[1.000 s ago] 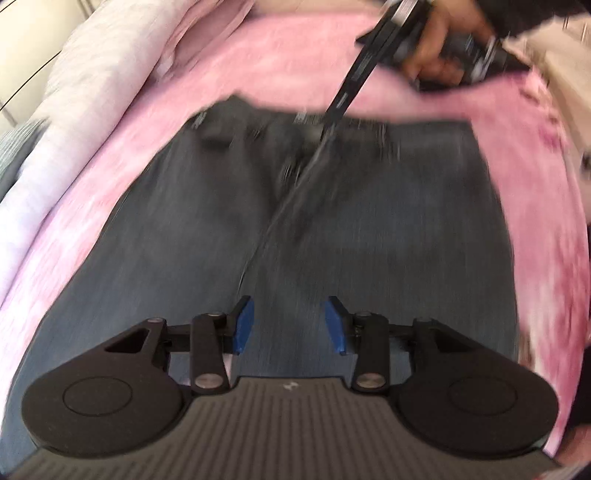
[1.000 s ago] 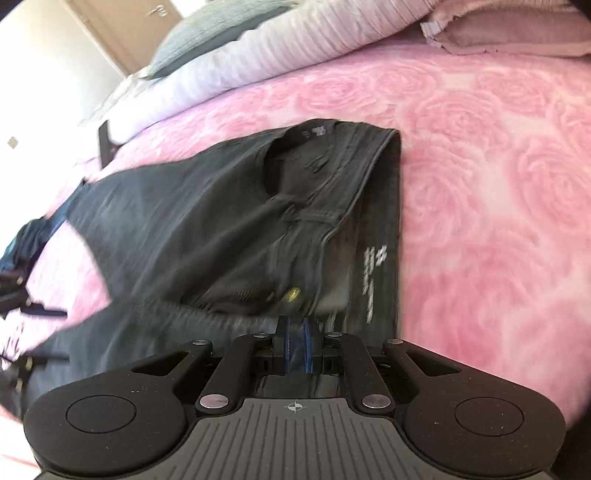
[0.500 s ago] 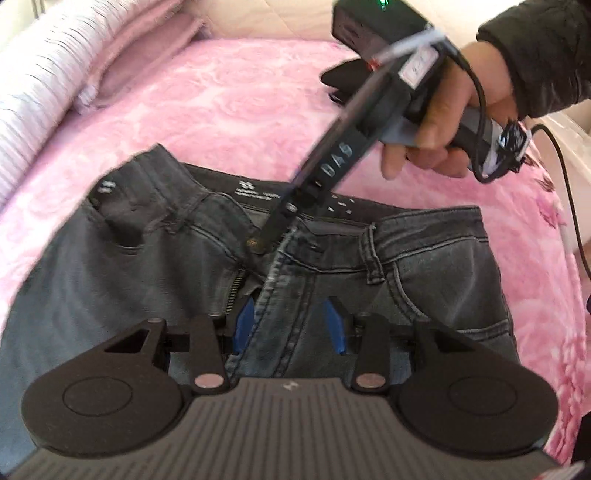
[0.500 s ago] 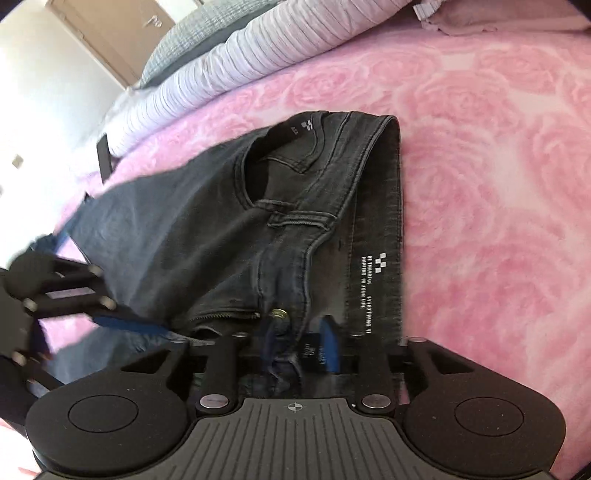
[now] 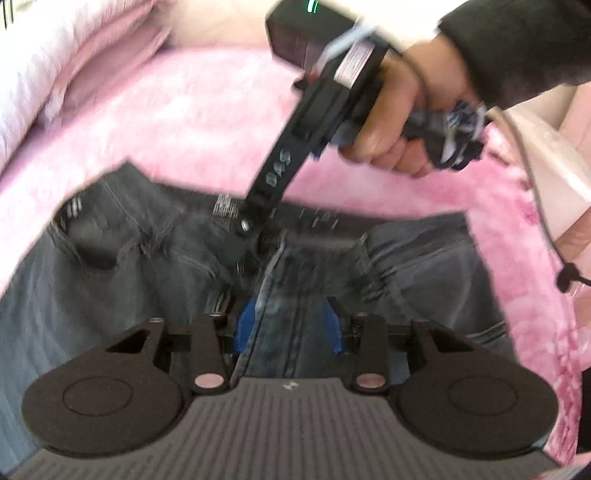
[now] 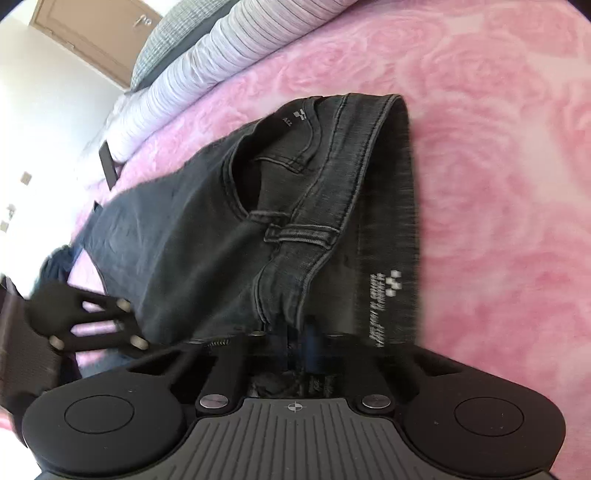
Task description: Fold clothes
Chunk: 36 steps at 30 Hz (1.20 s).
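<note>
Dark grey jeans point(image 6: 207, 236) lie flat on your pink rose-pattern bedspread point(image 6: 498, 166), waistband toward the head of the bed, fly open, printed lettering showing inside the waistband. Your right gripper point(image 6: 297, 345) is clamped tight on the waistband edge right at the fly, denim pinched between the blue pads. Your left gripper point(image 5: 288, 325) sits just below on the fly, jaws partly apart, the fly flap lying between the blue pads point(image 5: 245, 325); blurry, so I can't tell whether they press the cloth. Your right hand point(image 5: 399, 122), dark sleeve, grips the handle above the waistband. Beyond the jeans: striped white bedding point(image 6: 221, 62) rolled along the bedspread's edge, a grey checked pillow point(image 6: 166, 40) behind it, then a white wall and a brown door point(image 6: 92, 33).
</note>
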Each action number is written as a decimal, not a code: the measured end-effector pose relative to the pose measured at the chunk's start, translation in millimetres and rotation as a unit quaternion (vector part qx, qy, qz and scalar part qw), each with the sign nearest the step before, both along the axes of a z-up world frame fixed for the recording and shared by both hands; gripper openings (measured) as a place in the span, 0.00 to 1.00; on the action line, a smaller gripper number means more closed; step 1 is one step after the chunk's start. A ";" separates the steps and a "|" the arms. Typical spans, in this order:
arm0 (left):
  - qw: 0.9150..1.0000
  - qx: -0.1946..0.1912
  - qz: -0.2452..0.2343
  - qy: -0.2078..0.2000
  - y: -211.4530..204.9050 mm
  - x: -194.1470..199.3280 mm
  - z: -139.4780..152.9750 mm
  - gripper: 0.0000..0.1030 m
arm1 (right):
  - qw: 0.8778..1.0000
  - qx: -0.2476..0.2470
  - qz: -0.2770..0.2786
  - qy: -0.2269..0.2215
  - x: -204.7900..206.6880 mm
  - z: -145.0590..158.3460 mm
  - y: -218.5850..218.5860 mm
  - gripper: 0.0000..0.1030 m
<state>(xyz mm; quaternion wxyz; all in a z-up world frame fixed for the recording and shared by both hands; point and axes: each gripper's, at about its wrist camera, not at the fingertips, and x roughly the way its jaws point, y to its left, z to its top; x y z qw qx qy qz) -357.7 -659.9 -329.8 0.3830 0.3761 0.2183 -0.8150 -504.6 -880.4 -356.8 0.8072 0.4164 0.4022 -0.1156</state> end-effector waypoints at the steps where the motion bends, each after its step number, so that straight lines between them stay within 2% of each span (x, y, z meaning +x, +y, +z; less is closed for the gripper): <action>1: 1.000 -0.002 0.008 0.008 3.8 1.0 5.8 0.34 | 1.000 0.004 0.004 0.000 -4.4 2.8 -0.8 0.04; 3: 0.999 -0.001 0.027 0.024 8.0 3.9 12.6 0.35 | 1.000 0.007 0.025 0.000 -14.9 12.3 -0.5 0.03; 7: 0.999 0.019 0.035 0.018 2.2 -0.8 5.5 0.35 | 0.998 0.013 0.064 -0.002 -31.5 14.9 1.4 0.02; 9: 0.999 0.043 0.031 0.008 -12.5 -7.5 -1.5 0.34 | 0.996 0.003 0.091 0.004 -26.6 11.8 4.0 0.02; 12: 0.998 0.057 0.007 0.015 -21.6 -19.1 -1.9 0.31 | 0.993 -0.026 0.113 -0.014 -31.0 22.3 4.1 0.02; 14: 0.998 0.059 -0.001 0.001 -23.1 -24.0 0.1 0.07 | 0.991 -0.049 0.125 -0.017 -33.9 24.2 5.4 0.03; 16: 0.998 0.054 0.015 0.010 -21.4 -18.1 9.1 0.02 | 0.988 -0.060 0.140 -0.008 -30.7 16.8 9.9 0.03; 20: 0.996 0.058 0.041 0.054 -19.9 5.5 30.3 0.02 | 0.987 -0.053 0.151 -0.001 -39.4 9.4 13.8 0.00; 22: 0.994 0.063 0.056 0.066 -25.8 14.5 30.6 0.02 | 0.987 -0.056 0.153 0.010 -51.8 7.3 15.3 0.00; 24: 0.993 0.078 0.061 0.059 -41.7 11.3 15.2 0.04 | 0.989 -0.049 0.141 0.011 -61.8 6.0 13.8 0.00; 26: 0.992 0.094 0.071 0.034 -59.2 5.4 -5.7 0.16 | 0.992 -0.036 0.119 0.005 -70.1 6.0 11.0 0.00; 29: 0.992 0.103 0.072 0.012 -74.4 -0.8 -26.2 0.17 | 0.995 -0.054 0.087 0.009 -79.3 17.1 16.5 0.02; 33: 0.992 0.095 0.084 0.012 -66.9 6.0 -14.1 0.18 | 0.997 -0.057 0.042 -0.005 -94.3 36.1 32.6 0.05; 36: 0.992 0.078 0.104 0.008 -53.9 17.0 2.5 0.17 | 0.998 -0.048 0.047 -0.001 -101.3 42.3 54.8 0.05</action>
